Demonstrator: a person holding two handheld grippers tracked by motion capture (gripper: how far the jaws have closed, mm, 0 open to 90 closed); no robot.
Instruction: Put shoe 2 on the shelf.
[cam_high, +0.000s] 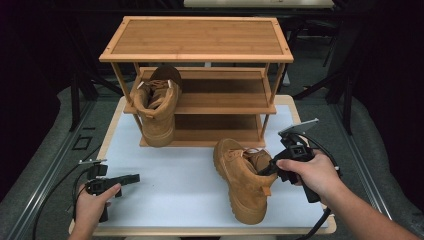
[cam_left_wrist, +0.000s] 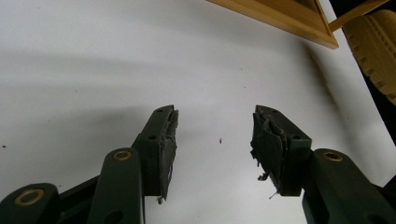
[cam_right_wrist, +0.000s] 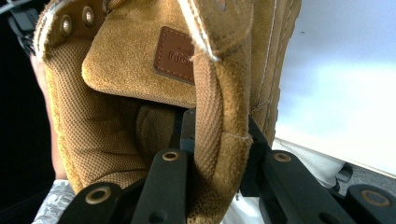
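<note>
I am clamping my right gripper (cam_right_wrist: 212, 154) on the heel collar of the tan boot (cam_high: 240, 177), which is standing at the near right of the tabletop (cam_high: 165, 175). My left gripper (cam_left_wrist: 215, 140) is hovering with its jaws apart and empty. The suede collar is soft, so the heavy boot may be sagging or slipping free. The right gripper view is showing the pinch; the high view is showing the rack (cam_high: 197, 55) and the second boot (cam_high: 157, 107).
</note>
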